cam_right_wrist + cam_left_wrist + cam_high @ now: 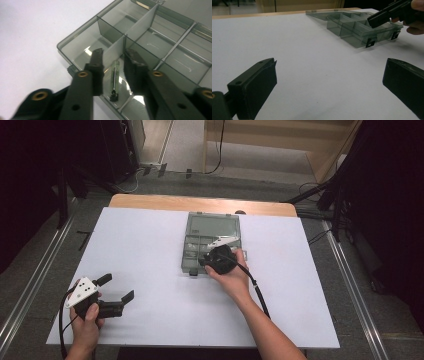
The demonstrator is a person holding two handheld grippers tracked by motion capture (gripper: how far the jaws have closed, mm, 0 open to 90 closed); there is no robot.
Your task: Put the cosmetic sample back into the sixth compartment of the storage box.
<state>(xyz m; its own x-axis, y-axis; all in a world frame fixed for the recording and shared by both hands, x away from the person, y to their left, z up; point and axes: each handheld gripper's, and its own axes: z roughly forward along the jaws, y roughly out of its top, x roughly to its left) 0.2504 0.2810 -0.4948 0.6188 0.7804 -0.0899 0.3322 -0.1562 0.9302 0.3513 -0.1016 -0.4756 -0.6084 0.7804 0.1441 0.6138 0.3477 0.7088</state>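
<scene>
A smoky clear organizer box (186,251) lies mid-table with its lid (212,224) folded back flat. My right gripper (206,259) hangs over the box's near compartments, open. In the right gripper view, its jaws (114,53) stand a little apart on either side of a small clear tube with a black end (114,81). The tube lies on a compartment floor beside a divider (113,51), and nothing touches it. My left gripper (116,287) rests at the table's near left, wide open and holding nothing (330,65). The box (352,27) lies far ahead of it.
A white sheet (150,250) covers the table, and a wooden edge (200,202) shows at the far side. The box's other compartments (175,60) look bare. A black cable (257,290) trails from the right gripper along the forearm. Dark stands and floor cables surround the table.
</scene>
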